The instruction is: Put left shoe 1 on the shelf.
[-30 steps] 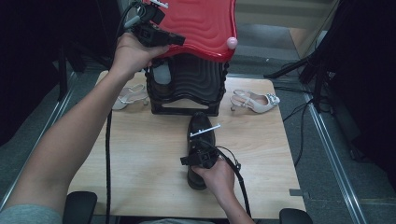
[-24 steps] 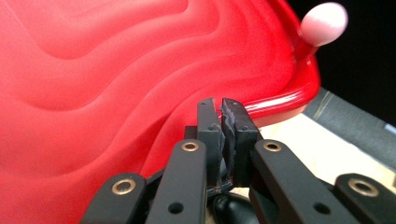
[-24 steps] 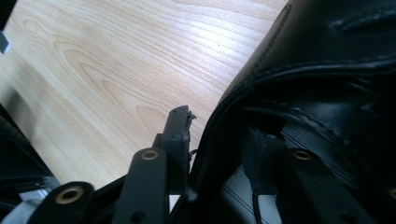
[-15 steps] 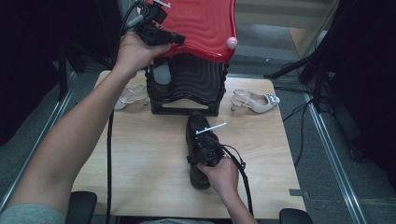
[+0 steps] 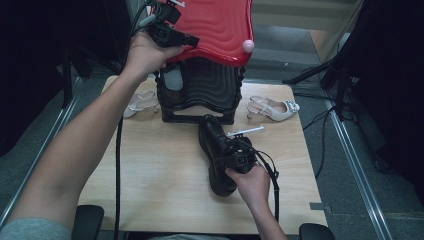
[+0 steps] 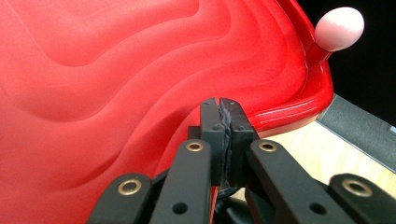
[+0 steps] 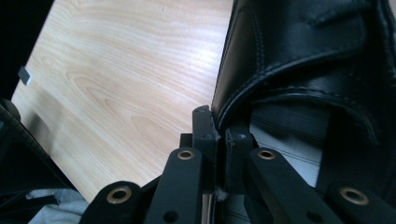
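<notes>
Both tongs clamped: left gripper (image 5: 192, 40) on the red lid (image 5: 220, 25), right gripper (image 7: 218, 122), jaws just closing, on the black shoe (image 5: 217, 150) collar.
Shoe lies mid-table, near the black bin (image 5: 200, 95). Likely next: lift it far-ward under the raised lid; open table (image 5: 150, 175) left, a sandal (image 5: 272, 109) right.
</notes>
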